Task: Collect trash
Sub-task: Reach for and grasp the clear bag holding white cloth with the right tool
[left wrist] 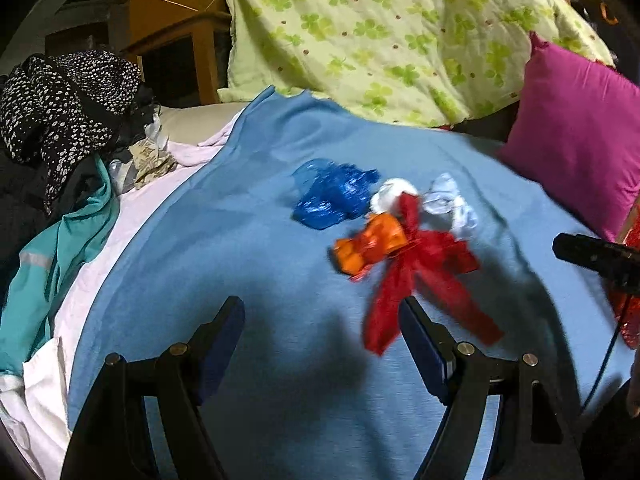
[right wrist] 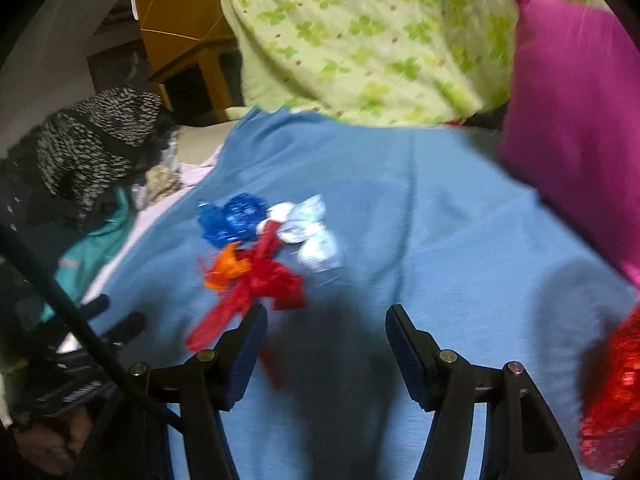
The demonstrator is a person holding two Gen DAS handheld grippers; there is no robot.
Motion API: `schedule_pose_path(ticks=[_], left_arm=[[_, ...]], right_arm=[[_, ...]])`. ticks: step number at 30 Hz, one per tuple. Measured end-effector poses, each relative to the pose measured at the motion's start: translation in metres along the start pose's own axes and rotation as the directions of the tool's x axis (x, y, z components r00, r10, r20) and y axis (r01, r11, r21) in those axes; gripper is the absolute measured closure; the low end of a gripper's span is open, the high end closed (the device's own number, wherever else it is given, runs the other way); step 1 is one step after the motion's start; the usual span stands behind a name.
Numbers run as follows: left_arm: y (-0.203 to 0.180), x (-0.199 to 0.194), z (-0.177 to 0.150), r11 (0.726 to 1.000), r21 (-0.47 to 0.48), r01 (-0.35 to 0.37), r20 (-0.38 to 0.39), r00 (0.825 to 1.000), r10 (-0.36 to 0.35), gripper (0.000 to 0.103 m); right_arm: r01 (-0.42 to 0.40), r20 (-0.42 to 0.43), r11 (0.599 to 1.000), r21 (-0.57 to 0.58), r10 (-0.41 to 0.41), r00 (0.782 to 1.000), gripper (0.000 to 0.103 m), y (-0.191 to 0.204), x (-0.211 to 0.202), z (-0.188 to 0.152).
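Five scraps of trash lie clustered on the blue sheet (left wrist: pixel 248 264): one blue wrapper (left wrist: pixel 330 194), one orange wrapper (left wrist: pixel 370 248), one red ribbon (left wrist: pixel 420 280), two white crumples (left wrist: pixel 450 204). Both the left gripper (left wrist: pixel 322 308) and right gripper (right wrist: pixel 326 316) hang wide apart, empty, above that sheet near the cluster.

Both cameras ride on the handheld grippers and look forward and down over a blue sheet (left wrist: pixel 248 240), fairly near it. The left view has the trash pile (left wrist: pixel 384 224) at about one o'clock; the right view, off to its right, has that pile (right wrist: pixel 264 256) at about eleven. Both take in the green quilt (left wrist: pixel 384 40) at twelve and the pink pillow (right wrist: pixel 576 100) at two.
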State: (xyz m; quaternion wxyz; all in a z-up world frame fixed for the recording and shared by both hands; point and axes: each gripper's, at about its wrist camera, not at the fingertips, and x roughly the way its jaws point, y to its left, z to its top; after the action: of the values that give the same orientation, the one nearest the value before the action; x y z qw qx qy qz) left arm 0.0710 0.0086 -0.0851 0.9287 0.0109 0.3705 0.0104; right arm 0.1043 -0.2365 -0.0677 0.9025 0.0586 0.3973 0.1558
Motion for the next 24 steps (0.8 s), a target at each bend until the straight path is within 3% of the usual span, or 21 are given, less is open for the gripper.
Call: schedule_pose_path(ticks=[3, 24], left_arm=[[0.004, 0.007, -0.002, 1.000, 0.020, -0.024, -0.006, 1.000, 0.025, 0.024], [0.003, 0.032, 0.010, 0.998, 0.055, -0.016, -0.009, 1.000, 0.016, 0.024]], right_arm=[[-0.059, -0.035, 0.998, 0.025, 0.060, 0.998, 0.038, 0.007, 0.019, 0.003], [-0.008, -0.068, 1.000, 0.024, 0.010, 0.998, 0.038, -0.009, 0.107, 0.061]])
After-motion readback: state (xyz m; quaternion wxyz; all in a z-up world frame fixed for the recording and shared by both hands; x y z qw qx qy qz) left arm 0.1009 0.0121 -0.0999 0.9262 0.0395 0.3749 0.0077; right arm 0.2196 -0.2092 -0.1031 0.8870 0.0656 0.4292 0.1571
